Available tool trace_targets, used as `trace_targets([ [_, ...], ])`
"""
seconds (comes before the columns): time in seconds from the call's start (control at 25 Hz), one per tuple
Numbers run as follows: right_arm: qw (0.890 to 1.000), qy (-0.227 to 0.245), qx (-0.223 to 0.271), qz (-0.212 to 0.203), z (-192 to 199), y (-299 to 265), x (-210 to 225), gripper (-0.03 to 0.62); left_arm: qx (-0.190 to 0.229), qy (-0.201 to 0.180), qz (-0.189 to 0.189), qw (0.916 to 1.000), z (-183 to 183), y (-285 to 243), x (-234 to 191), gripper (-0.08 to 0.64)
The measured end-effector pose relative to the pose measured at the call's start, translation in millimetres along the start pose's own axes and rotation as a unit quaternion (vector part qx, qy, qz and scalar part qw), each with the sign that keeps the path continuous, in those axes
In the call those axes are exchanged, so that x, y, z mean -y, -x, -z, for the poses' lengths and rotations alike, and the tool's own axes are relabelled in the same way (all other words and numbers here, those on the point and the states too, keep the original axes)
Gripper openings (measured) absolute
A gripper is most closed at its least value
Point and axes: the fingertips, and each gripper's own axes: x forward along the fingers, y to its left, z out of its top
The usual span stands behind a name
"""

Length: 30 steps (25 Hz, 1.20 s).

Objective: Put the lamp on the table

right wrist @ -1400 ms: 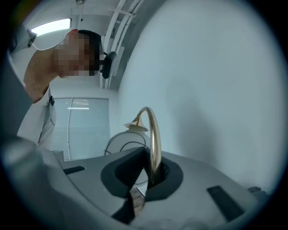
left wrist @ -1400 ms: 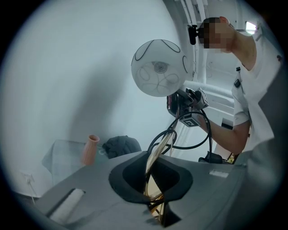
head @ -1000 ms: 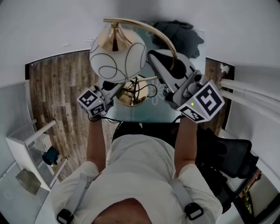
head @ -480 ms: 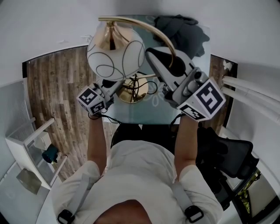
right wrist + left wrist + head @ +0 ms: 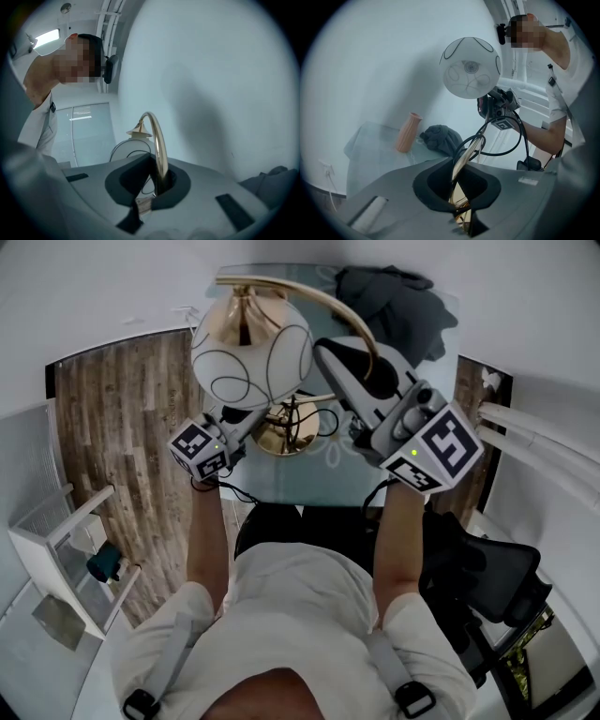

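Observation:
The lamp has a white globe shade (image 5: 251, 357) with black swirls, a curved brass arm (image 5: 328, 306) and a round brass base (image 5: 281, 432). It hangs above the glass table (image 5: 309, 479). My left gripper (image 5: 255, 420) is shut on the lamp's lower brass stem (image 5: 459, 171) just above the base, with the lamp's black cord (image 5: 506, 140) looping beside it. My right gripper (image 5: 361, 371) is shut on the curved arm (image 5: 157, 140), higher up. In the right gripper view the shade (image 5: 129, 150) shows behind the jaws. Whether the base touches the glass is hidden.
A dark bundled cloth (image 5: 394, 301) and a peach ribbed vase (image 5: 408, 132) lie at the table's far side. A white shelf unit (image 5: 56, 549) stands on the wood floor (image 5: 122, 427) at left. A black office chair (image 5: 487, 568) is at right.
The lamp and both grippers have shifted slightly farther over the table. Both grips stay as they were.

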Motion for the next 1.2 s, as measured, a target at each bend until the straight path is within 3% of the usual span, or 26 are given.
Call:
trace_targets([
  [0.64,1.0,-0.01,-0.012,-0.006,14,-7,4,0.002,-0.003,0.009,0.002,1.0,13,-1,-10,0.023],
  [1.2,0.988,-0.143,0.046,-0.033,8,1,17,0.0,-0.002,0.016,-0.001,0.9999,17,-2,-10,0.023],
])
